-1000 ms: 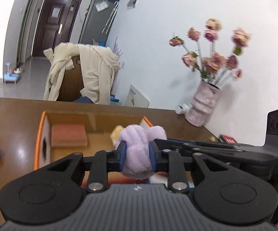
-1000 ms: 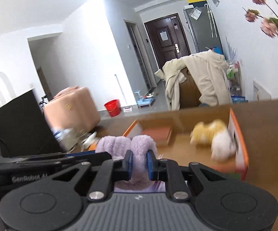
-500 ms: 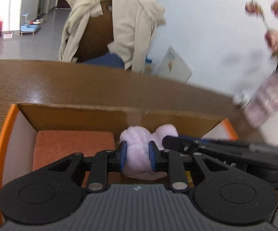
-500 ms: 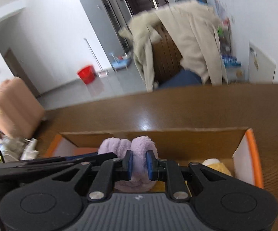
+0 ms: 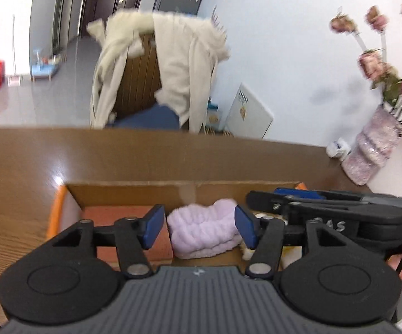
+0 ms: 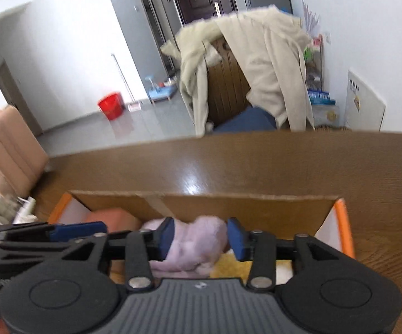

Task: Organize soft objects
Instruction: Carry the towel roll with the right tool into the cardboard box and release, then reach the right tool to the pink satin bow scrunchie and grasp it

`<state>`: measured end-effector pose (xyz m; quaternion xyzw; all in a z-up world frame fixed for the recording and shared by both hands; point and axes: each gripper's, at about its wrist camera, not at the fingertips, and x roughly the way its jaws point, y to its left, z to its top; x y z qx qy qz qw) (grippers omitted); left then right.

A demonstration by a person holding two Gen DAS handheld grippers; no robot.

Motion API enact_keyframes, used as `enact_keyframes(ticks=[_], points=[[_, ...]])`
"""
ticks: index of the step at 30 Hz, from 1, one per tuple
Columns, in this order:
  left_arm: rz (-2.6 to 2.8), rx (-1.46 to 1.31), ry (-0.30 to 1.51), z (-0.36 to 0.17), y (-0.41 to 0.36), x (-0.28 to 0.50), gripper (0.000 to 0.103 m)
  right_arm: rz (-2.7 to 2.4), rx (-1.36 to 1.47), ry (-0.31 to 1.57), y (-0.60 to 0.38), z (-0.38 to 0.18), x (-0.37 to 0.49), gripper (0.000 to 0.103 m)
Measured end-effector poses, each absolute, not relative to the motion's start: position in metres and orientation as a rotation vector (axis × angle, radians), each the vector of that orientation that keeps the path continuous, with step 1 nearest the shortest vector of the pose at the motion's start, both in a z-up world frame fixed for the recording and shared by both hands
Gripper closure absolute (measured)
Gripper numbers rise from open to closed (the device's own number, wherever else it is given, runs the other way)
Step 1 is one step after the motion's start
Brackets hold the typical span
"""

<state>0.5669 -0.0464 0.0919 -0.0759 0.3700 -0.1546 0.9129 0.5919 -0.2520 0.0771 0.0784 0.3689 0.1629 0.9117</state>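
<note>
Fluffy lilac plush [image 5: 205,229], glossy wooden table [image 5: 145,156]

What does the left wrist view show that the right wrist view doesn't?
Only the left wrist view shows the vase of pink flowers by the wall. Only the right wrist view shows the tan suitcase on the floor. Both show the purple plush inside the cardboard box, lying between the spread pads of the left hand-held gripper and the right hand-held gripper, whose jaws have just been opening.
</note>
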Motion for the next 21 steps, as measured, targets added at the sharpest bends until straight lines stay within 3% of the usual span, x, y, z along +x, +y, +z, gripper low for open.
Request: enact_keyframes(ticks=[4, 7, 9, 11, 21], points=[[-0.287, -0.112, 0.695, 0.135, -0.035, 0.525, 0.032, 0.329, 0.142, 0.684, -0.263, 0.123, 0.551, 0.054], [-0.268, -0.081, 0.658, 0.161, -0.023, 0.491, 0.031, 0.318, 0.119, 0.645, -0.278, 0.156, 0.512, 0.050], [-0.255, -0.064, 0.631, 0.175, -0.015, 0.465, 0.027, 0.311, 0.106, 0.619, -0.289, 0.174, 0.486, 0.045], [-0.244, -0.059, 0.601, 0.184, -0.012, 0.440, 0.021, 0.295, 0.097, 0.593, -0.299, 0.187, 0.461, 0.032], [-0.218, -0.054, 0.530, 0.195, 0.001, 0.340, 0.020, 0.283, 0.078, 0.497, -0.307, 0.213, 0.358, 0.030]])
